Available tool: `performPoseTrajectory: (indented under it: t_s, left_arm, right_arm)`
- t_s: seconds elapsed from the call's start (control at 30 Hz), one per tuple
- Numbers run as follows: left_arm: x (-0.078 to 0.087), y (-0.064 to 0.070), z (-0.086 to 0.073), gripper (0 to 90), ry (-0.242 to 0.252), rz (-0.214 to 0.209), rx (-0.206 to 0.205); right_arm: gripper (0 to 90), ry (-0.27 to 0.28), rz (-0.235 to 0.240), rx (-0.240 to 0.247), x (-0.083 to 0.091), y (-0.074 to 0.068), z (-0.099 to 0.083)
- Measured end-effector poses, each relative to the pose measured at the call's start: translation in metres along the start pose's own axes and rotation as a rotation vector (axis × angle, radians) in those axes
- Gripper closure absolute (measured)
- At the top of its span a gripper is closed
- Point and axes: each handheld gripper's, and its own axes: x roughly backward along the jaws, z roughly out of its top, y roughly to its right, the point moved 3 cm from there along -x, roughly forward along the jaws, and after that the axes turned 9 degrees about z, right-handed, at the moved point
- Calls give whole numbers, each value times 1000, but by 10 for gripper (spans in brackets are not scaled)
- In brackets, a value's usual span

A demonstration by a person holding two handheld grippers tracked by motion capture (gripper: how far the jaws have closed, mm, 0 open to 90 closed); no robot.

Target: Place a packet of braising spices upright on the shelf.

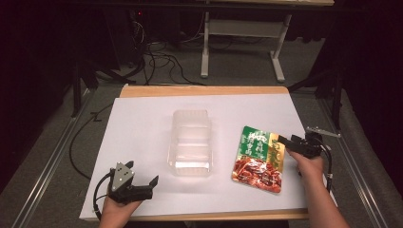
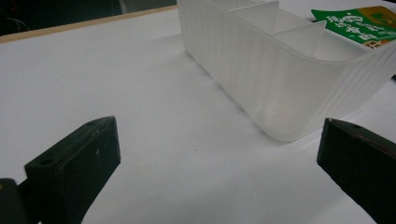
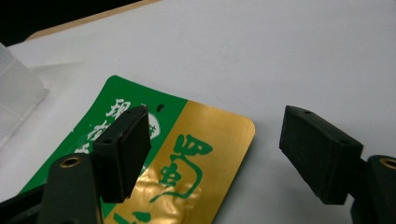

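Note:
A clear plastic container with inner dividers stands at the middle of the white-covered table. To its right lies a green, gold and red food pouch, flat on the table. My right gripper hovers open at the pouch's upper right edge. In the right gripper view one jaw is over the pouch and the other over bare table, with the gold corner between them. My left gripper rests open near the front left, pointing at the container, nothing between its jaws.
The table's front edge runs just below both hands. Beyond the far edge lie dark floor, cables and a white metal frame. Metal rails run along both sides of the table.

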Motion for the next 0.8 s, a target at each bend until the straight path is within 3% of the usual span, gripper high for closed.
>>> performPoseTrajectory:
  t_s: [0.13, 0.4, 0.57, 0.8]
  left_arm:
    - [0, -1, 0, 0, -1, 2, 1]
    - [1, -1, -2, 0, -5, -3, -5]
    - [-1, 2, -2, 1, -15, -10, -25]
    - [0, 2, -2, 2, -16, -12, -29]
  right_arm:
    - [260, -5, 21, -32, -5, 2, 3]
    - [265, -68, 37, -89, -17, 9, 2]
    - [312, -57, 88, -116, -16, 12, 2]
    - [352, -63, 120, -106, -16, 9, 0]
